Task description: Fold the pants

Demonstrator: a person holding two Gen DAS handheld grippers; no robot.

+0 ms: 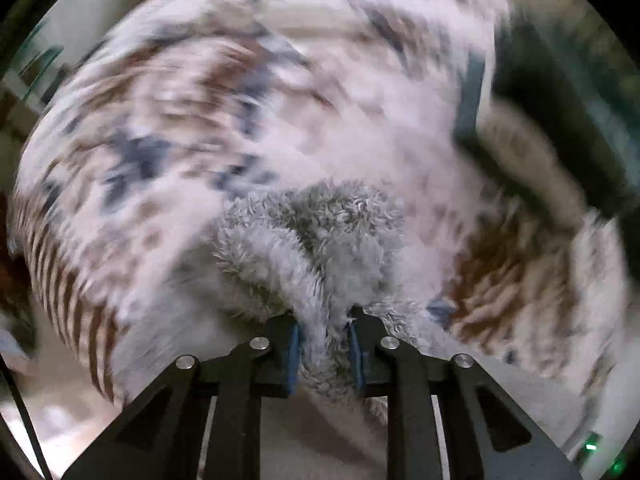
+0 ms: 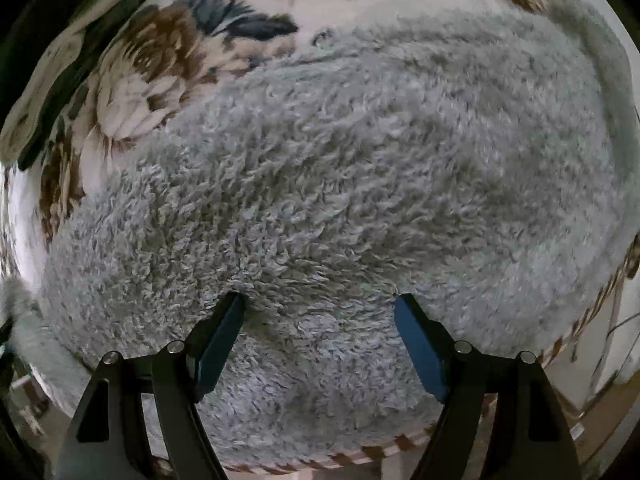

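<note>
The pants are grey fluffy fleece. In the left wrist view my left gripper [image 1: 324, 320] is shut on a bunched fold of the pants [image 1: 320, 236], held up above a floral bedspread [image 1: 200, 120] that is motion-blurred. In the right wrist view the pants [image 2: 340, 184] lie spread flat and fill most of the frame. My right gripper [image 2: 320, 304] is open, its blue-padded fingertips [image 2: 408, 312] pressed onto the fleece with nothing gripped between them.
The pants lie on a pale bedspread [image 2: 160, 60] with brown and blue flowers and a brown striped border [image 2: 360, 454] at its near edge. A dark green object [image 1: 560, 92] shows blurred at the upper right of the left view.
</note>
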